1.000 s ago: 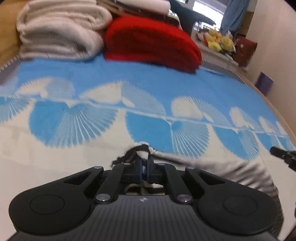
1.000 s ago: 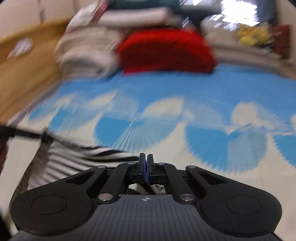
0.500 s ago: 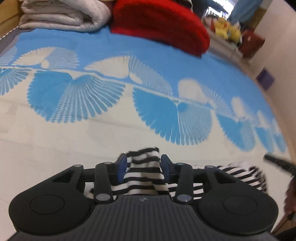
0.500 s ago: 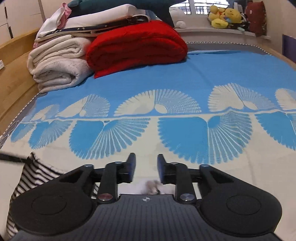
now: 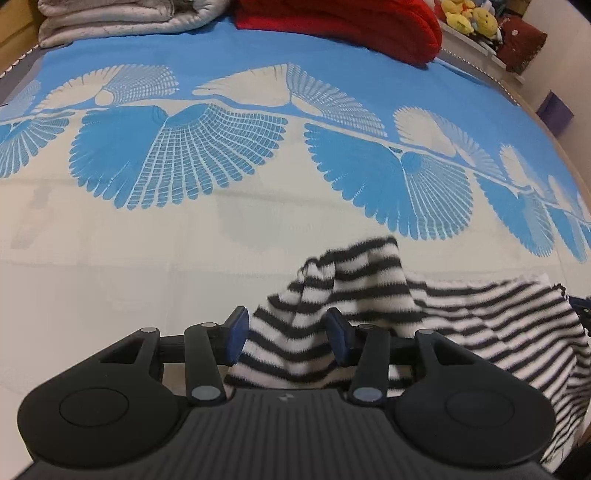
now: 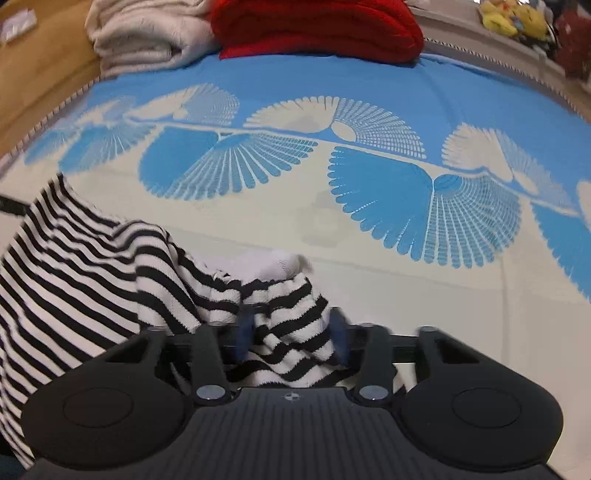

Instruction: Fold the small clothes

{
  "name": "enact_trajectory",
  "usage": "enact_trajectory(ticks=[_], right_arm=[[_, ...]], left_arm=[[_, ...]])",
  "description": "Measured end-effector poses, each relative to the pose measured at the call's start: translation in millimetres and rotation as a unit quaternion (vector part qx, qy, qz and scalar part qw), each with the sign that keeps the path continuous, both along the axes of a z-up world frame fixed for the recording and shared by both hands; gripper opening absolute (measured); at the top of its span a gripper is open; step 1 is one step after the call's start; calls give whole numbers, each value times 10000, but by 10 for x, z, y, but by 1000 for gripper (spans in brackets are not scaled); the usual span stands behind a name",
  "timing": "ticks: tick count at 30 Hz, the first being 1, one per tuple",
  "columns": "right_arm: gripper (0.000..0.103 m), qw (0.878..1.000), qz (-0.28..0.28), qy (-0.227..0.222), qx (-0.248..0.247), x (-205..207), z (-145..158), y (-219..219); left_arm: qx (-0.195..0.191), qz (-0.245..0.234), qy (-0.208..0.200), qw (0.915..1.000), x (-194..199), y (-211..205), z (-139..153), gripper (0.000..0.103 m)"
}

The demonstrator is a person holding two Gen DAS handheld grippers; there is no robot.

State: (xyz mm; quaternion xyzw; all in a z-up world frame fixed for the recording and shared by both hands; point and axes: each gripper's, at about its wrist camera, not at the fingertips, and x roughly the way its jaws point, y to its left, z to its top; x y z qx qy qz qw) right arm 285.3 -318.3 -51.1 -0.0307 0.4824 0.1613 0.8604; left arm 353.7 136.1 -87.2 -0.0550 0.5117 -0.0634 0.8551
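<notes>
1. Here, a black-and-white striped garment (image 5: 369, 295) is seen lying crumpled on the cream band of a blue fan-patterned bedspread (image 5: 221, 229), at the edge nearest the cameras.
2. The left gripper (image 5: 286, 336) is held over the garment's left corner; its jaws are opening, and a fold of striped cloth lies between the blue pads (image 5: 236, 332) — the pads stand clear of it, so it is released.
3. The right gripper (image 6: 291, 332) is set over the garment's right corner; its jaws are closing with a bunch of striped cloth between them, and whether the blurred pads press on it cannot be told.
4. Beyond the garment, at the bedspread's far end, a folded red blanket (image 5: 343, 22) and a pale folded quilt (image 5: 122, 18) are stacked side by side.
5. Yellow plush toys (image 5: 469, 18) are placed on a ledge to the right of the red blanket.
</notes>
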Motion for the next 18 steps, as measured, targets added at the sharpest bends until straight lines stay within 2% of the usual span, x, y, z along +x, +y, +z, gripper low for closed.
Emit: enact_trajectory(ticks=[1, 2, 3, 5, 7, 9, 11, 15, 18], right_arm=[[15, 10000, 1, -22, 18, 16, 4, 7], [9, 9999, -36, -91, 25, 22, 24, 2], [8, 9996, -139, -259, 14, 33, 69, -14], [7, 9948, -656, -740, 250, 81, 232, -149], [6, 9822, -1292, -1212, 629, 128, 392, -328], [6, 9725, -1646, -1455, 777, 182, 448, -397], [6, 9754, -1592, -1410, 581, 286, 381, -305], [6, 9836, -1412, -1118, 93, 518, 118, -82], [7, 9891, -1379, -508, -115, 688, -203, -17]], left_arm=[[-26, 44, -31, 10000, 33, 3, -27, 46], [-26, 99, -82, 9999, 53, 10, -23, 37], [-67, 116, -129, 9998, 78, 7, -6, 4], [-321, 211, -406, 9984, 81, 37, 110, 2], [-394, 355, -837, 9951, 67, 38, 253, 2], [-96, 414, -1136, 9926, 73, -44, 314, 2], [250, 444, -1093, 9927, 118, -125, 248, 2], [418, 587, -624, 9954, 276, -149, -29, 2], [761, 476, -180, 9958, 338, -178, -302, 3]])
